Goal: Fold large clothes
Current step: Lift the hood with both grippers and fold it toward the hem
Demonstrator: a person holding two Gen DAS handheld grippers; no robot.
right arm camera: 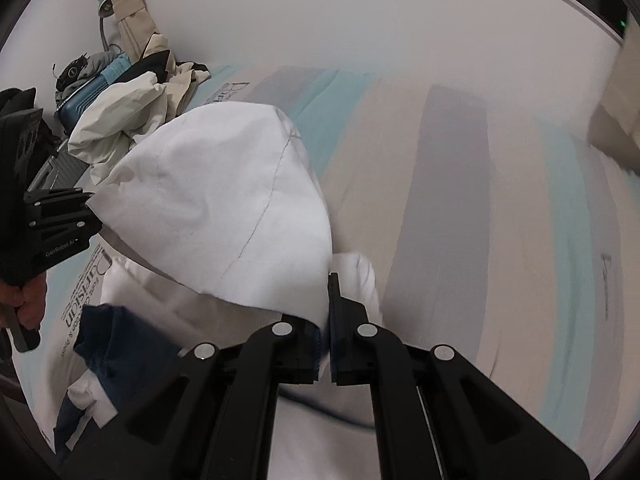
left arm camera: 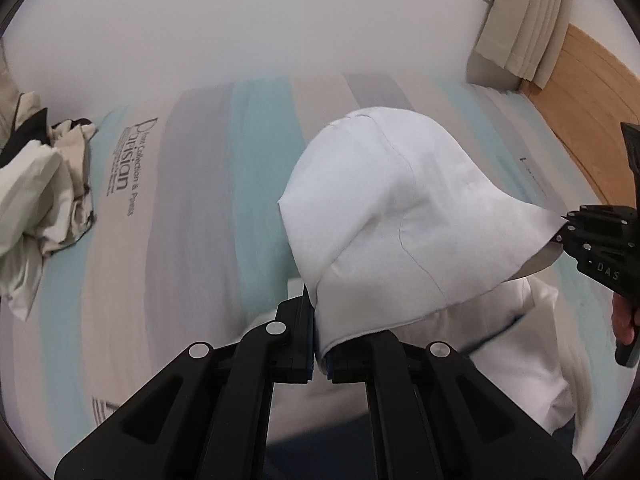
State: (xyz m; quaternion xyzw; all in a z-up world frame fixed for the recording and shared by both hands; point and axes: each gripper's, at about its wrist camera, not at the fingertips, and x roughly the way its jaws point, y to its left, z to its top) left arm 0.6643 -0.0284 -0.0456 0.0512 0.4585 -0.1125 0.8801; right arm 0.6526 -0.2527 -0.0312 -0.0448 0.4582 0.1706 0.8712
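A white garment (left arm camera: pixel 400 216) with dark blue parts (right arm camera: pixel 120 344) is lifted over the striped bed sheet (left arm camera: pixel 200 200). Its upper panel is stretched and billows between the two grippers. My left gripper (left arm camera: pixel 320 344) is shut on one edge of the white garment. My right gripper (right arm camera: pixel 325 344) is shut on the opposite edge; it also shows in the left wrist view (left arm camera: pixel 564 228), pinching the fabric corner. The left gripper also shows in the right wrist view (right arm camera: pixel 90 204). The rest of the garment (right arm camera: pixel 160 292) lies bunched on the bed below.
A heap of cream and black clothes (left arm camera: pixel 44 184) lies at the bed's far left. A cream curtain (left arm camera: pixel 528 20) and a wooden board (left arm camera: pixel 580 100) stand at the right. A blue suitcase (right arm camera: pixel 80 92) and bags sit beyond the bed.
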